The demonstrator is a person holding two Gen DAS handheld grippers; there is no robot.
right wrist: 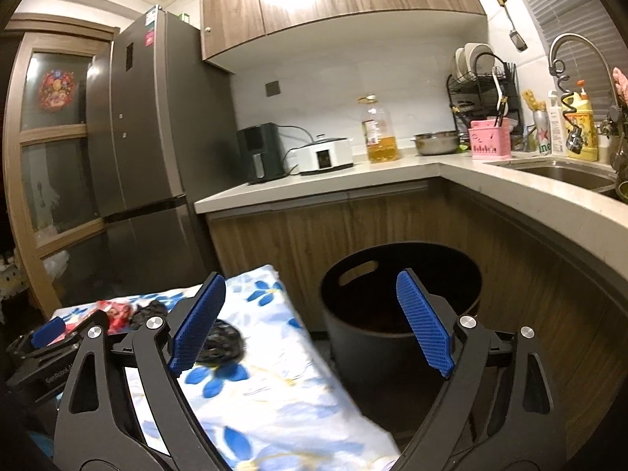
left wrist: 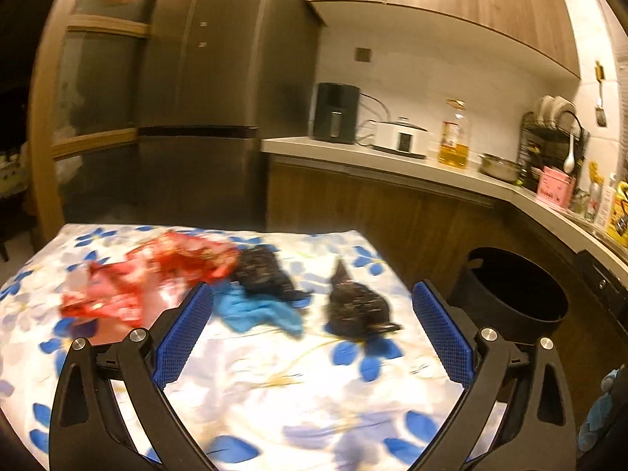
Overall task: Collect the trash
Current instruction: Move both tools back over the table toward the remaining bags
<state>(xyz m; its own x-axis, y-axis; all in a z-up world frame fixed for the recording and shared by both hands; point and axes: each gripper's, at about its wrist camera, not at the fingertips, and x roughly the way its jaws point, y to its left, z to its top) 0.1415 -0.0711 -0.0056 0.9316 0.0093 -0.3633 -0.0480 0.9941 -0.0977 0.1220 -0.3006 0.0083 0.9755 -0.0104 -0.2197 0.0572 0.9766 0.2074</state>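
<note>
left wrist view | your left gripper [left wrist: 312, 306] is hanging released over the floral cloth [left wrist: 274, 384], with black trash [left wrist: 355, 306] lying just ahead between its pads | your right gripper [right wrist: 310, 318] is gaping empty, black bin [right wrist: 396, 306] sitting straight ahead

White lettering "GenRobot" stood on the black body of the left gripper [right wrist: 49, 333]; a green can [right wrist: 543, 133] by the sink showed "ne". Nothing else was legible.

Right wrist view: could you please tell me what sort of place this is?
Most likely a home kitchen: a tall fridge, a sink with a faucet set in the worktop, and a dish rack beside it.
</note>
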